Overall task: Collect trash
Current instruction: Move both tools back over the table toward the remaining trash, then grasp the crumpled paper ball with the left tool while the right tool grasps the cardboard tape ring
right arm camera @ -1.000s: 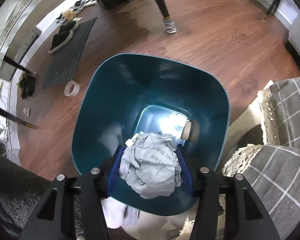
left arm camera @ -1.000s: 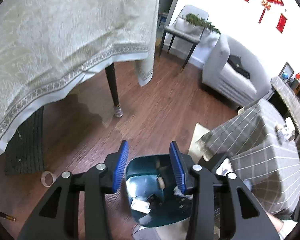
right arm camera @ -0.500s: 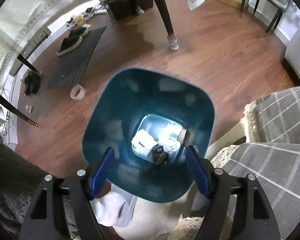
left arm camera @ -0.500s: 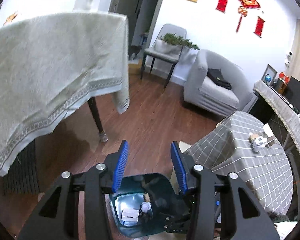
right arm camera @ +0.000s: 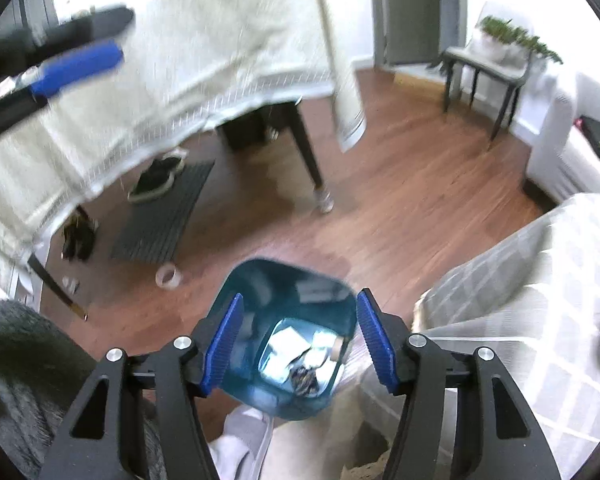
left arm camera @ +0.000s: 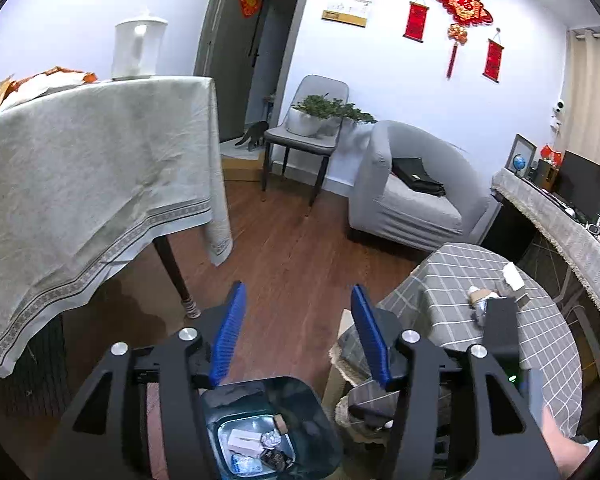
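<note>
Both tongs are empty above the dark teal plastic bin (right arm camera: 288,336) on the floor: left tongs (left arm camera: 296,336) opening, right tongs (right arm camera: 298,344) closing; crumpled trash (right arm camera: 304,360) is seen dropped inside; more scraps (left arm camera: 496,296) are left on the checked-cloth desk (left arm camera: 548,344)

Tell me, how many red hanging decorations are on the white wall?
3: a left scroll, a central knot ornament, a right scroll. A fourth red sign hangs on the door.

A wood floor (right arm camera: 400,200) carries a teal bin (right arm camera: 260,284) holding trash (right arm camera: 300,356), with a tape roll (right arm camera: 166,276), a dark mat (right arm camera: 160,216) bearing shoes (right arm camera: 156,178) and a clothed table (left arm camera: 80,168) nearby; a checked table (left arm camera: 540,340) beside the bin bears scraps (left arm camera: 480,300).
</note>
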A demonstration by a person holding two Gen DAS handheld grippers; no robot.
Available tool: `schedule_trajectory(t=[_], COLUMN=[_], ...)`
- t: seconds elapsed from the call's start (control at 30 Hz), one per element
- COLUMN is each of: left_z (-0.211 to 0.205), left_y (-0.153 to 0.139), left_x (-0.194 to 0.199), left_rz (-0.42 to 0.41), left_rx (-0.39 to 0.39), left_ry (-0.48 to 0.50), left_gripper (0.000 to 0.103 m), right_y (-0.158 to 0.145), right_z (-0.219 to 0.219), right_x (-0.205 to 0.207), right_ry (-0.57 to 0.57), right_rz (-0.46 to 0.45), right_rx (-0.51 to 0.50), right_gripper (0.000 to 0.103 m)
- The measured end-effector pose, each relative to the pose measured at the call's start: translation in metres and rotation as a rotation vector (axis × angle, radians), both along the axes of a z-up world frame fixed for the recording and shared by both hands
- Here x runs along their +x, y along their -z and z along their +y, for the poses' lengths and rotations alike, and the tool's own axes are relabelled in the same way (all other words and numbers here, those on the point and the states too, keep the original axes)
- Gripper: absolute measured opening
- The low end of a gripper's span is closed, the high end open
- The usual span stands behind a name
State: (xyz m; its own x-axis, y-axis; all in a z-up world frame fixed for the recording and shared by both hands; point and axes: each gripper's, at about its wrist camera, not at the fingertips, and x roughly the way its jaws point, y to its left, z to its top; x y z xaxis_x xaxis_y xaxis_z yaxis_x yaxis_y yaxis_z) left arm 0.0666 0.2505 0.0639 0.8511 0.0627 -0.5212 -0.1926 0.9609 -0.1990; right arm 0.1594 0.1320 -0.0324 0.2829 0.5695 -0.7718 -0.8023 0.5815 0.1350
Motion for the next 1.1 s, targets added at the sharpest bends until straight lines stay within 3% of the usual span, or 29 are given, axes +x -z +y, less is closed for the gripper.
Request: schedule_trajectory(t=[0.27,0.57,1.0,1.1], left_z=[-0.042,-0.106,-0.194,-0.218], left_y=[-0.002,-0.002,0.032,0.042], left_x=[0.025,0.053,0.107,0.123], left_rz=[0.001,0.003,0.112,0.139], left_rx=[0.008,0.044,0.055,0.104], left_ry=[0.084,0.198,0.358,0.400], left_gripper=[0.069,0.075,0.085,0.086], right_y=[-0.026,-0.033,-0.029,-0.025], right_z=[-0.060,-0.126,-0.224,-0.237], right_x=[0.010,0.022,0.055,0.058], right_ry=[0.091,0.194,0.344,0.355], right_rz=[-0.062,-0.084,-0.066,-0.056], right_rx=[0.040,0.049,0.075,0.072], right_gripper=[0.059,0.059,0.059,0.064])
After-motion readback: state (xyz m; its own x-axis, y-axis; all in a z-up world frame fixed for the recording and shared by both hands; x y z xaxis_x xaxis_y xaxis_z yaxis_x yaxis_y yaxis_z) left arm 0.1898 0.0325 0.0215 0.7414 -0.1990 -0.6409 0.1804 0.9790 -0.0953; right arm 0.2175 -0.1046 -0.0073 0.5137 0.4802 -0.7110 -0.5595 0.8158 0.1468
